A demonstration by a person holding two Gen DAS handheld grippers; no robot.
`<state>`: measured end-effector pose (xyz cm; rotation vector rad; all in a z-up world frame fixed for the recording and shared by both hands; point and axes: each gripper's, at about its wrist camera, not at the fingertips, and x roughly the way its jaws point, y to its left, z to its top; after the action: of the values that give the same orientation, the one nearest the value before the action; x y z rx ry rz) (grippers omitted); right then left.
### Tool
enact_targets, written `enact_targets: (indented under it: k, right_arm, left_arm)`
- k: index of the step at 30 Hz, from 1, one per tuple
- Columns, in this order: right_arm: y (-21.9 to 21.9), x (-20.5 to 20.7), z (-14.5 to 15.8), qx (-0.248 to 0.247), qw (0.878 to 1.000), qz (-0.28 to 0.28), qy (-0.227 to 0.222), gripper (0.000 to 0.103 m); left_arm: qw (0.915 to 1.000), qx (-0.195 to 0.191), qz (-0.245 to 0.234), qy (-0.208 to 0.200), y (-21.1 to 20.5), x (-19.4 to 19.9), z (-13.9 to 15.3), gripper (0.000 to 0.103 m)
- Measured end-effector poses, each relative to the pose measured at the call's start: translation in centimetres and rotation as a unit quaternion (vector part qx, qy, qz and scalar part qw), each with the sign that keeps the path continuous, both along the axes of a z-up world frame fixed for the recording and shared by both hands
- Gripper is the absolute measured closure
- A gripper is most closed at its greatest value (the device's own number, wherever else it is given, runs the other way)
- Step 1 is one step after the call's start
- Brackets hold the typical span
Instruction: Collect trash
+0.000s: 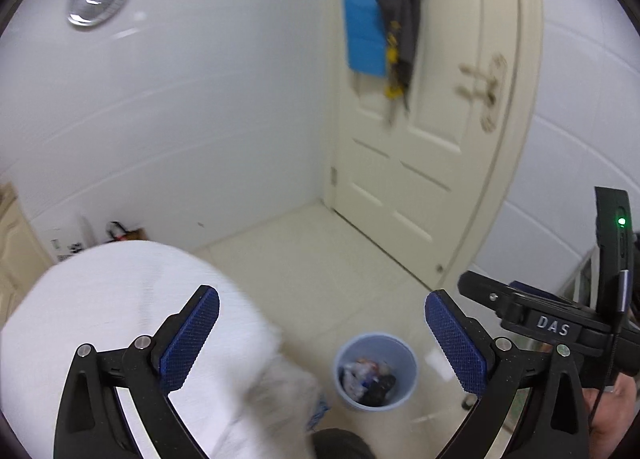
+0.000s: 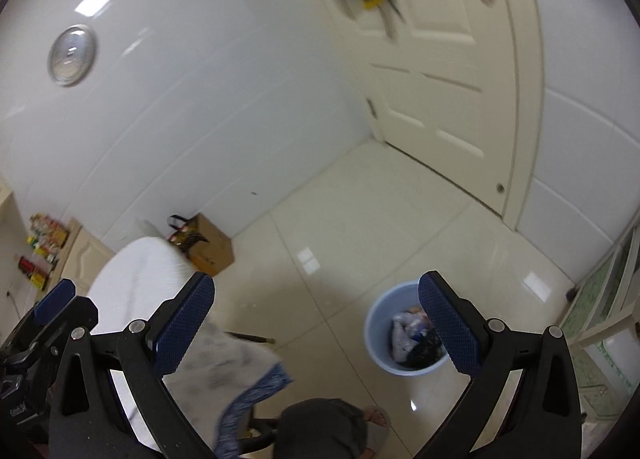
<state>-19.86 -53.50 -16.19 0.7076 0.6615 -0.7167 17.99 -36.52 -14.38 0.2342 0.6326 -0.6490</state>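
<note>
A light blue trash bin [image 1: 375, 369] stands on the tiled floor, holding crumpled paper and dark wrappers. It also shows in the right wrist view [image 2: 382, 339], partly behind the right finger. My left gripper [image 1: 322, 339] is open and empty, held high above the floor, left of and above the bin. My right gripper [image 2: 316, 327] is open and empty too, also high above the floor. The right gripper's body [image 1: 552, 323] shows at the right edge of the left wrist view.
A white cloth-covered round surface [image 1: 120, 331] sits at lower left, with a grey and blue towel [image 2: 240, 371] hanging off it. A cardboard box [image 2: 208, 245] stands by the white wall. A cream door [image 1: 432, 131] with hanging clothes is ahead. My foot in a slipper [image 2: 376, 429] is below.
</note>
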Motion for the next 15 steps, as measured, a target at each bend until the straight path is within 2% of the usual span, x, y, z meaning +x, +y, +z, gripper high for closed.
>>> enact_targets:
  k: [7,15]
  right_arm:
    - [8.3,3.5,5.9,-0.048,0.997,0.060,-0.023,0.000]
    - [20.0,7.0,11.0,-0.116,0.984,0.131,-0.030,0.000]
  left_arm:
    - [0.9956,-0.029,0.070,-0.055,10.4,-6.2,4.2,0.001]
    - [0.9823,-0.043,0.155,-0.096,21.1,-15.3,7.5,0.001]
